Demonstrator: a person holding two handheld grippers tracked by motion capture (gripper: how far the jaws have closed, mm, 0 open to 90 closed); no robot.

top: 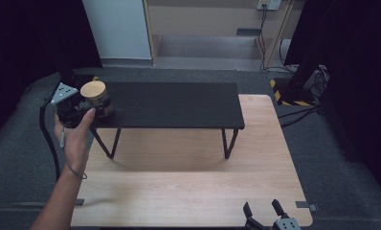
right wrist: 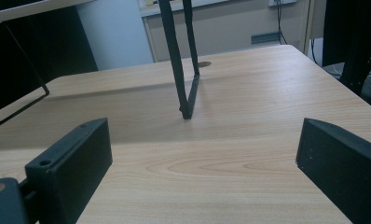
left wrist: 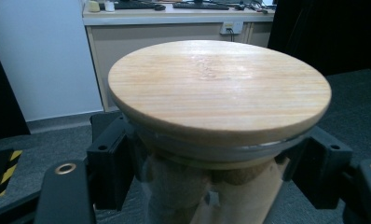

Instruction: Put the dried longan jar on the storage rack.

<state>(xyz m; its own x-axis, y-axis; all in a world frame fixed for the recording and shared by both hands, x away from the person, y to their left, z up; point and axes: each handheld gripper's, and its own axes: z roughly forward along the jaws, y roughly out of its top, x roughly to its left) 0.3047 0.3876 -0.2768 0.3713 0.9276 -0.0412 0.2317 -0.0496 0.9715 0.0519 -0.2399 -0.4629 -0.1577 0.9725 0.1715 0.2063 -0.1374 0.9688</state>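
**Glass jar gripped below its lid, over the shelf's left end**

The round clear glass jar with a flat bamboo lid (top: 95, 97) looks rigid, slippery and breakable; the lid may lift off, so holding the body is safer. The left hand-held gripper (top: 85, 109) clamps it there, forearm reaching forward. The right hand-held gripper (top: 263, 210) rests gaping, empty, over the pale wooden counter (top: 188, 191).

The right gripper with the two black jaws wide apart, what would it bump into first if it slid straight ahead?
Probably the thin black leg of the raised shelf. The open right gripper points along the wooden table, and that leg stands nearly straight ahead. It sits slightly left of centre, so the gripper might just slip past.
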